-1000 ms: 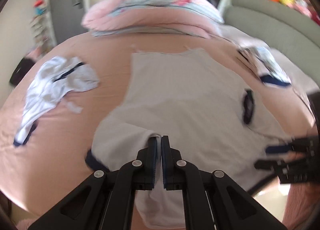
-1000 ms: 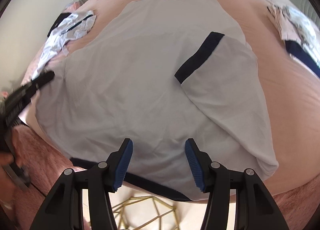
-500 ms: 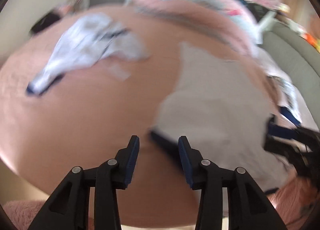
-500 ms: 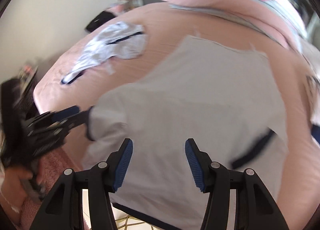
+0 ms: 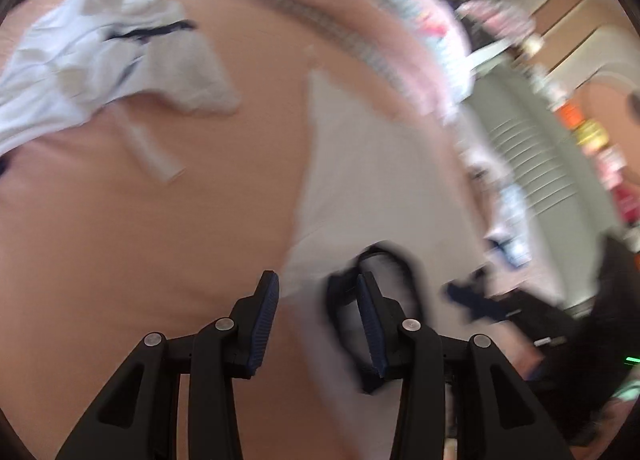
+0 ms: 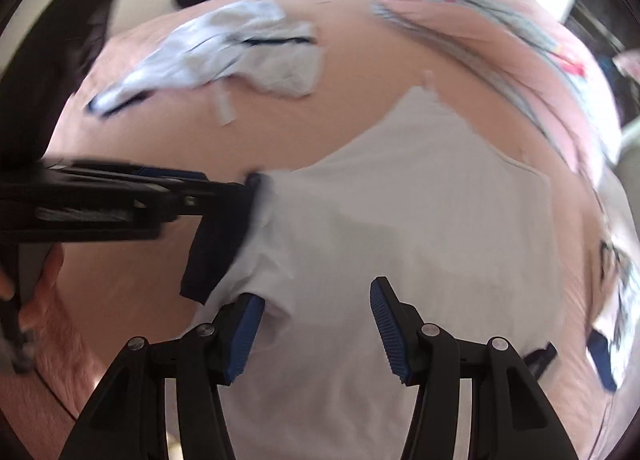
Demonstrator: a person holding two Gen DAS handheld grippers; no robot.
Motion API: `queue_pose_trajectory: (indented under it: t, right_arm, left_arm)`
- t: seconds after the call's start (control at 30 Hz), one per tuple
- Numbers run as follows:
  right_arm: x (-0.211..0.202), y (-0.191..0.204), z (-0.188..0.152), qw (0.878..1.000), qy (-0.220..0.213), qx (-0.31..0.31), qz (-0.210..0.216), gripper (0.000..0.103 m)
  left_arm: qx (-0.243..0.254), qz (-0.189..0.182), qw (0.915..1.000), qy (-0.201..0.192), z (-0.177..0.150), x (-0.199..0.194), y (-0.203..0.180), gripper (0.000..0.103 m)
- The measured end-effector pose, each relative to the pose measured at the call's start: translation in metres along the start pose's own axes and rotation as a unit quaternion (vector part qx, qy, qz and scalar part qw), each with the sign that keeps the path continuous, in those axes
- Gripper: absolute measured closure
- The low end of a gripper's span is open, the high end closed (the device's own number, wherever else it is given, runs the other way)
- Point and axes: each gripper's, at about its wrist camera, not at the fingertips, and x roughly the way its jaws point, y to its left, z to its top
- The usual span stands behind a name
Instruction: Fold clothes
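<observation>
A white T-shirt point(image 6: 420, 219) with navy trim lies flat on the pink bed point(image 6: 320, 119). Its left sleeve is bunched, and the navy cuff point(image 6: 212, 256) hangs loose at the shirt's left edge. My left gripper point(image 5: 316, 292) is open, with the blurred navy cuff point(image 5: 384, 260) against its right finger and white cloth between the jaws. In the right wrist view the left gripper point(image 6: 248, 183) reaches in from the left and touches the sleeve. My right gripper point(image 6: 316, 304) hovers open over the shirt's near left part, its left fingertip point(image 6: 250, 316) on a sleeve fold.
A crumpled white garment point(image 5: 100, 59) with navy lines lies at the far left of the bed, a small white strip point(image 5: 154, 151) beside it. A pink duvet point(image 6: 480, 11) is piled at the head. Patterned clothes point(image 6: 616, 300) lie at the right edge. A hand point(image 6: 40, 280) holds the left gripper.
My left gripper has opened and let go of the sleeve fold, swung left, then come back to the navy cuff. My right gripper stayed open and swung left across the shirt toward that sleeve.
</observation>
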Motion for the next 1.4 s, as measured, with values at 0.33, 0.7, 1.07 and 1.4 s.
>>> queue_pose_trajectory:
  t: [0.33,0.7,1.07,1.4]
  right_arm:
    - [-0.005,-0.047,-0.022,0.994,0.024,0.107,-0.016,0.049]
    - [0.033,-0.003,0.000,0.998,0.054,0.024,0.030,0.049]
    - [0.020,-0.025,-0.019,0.996,0.054,0.054,0.053,0.049]
    - [0.042,-0.008,0.039,0.999,0.046,-0.010,0.020,0.049]
  left_arm:
    - [-0.011,0.116,0.9925,0.037,-0.014,0.000,0.022,0.060]
    - [0.054,0.095,0.9903,0.086,-0.018,0.020,0.000,0.060]
    - [0.084,0.092,0.9883,0.088,0.000,0.028,0.006,0.060]
    - [0.164,0.084,0.9763,0.114,-0.017,0.022,-0.013,0.060]
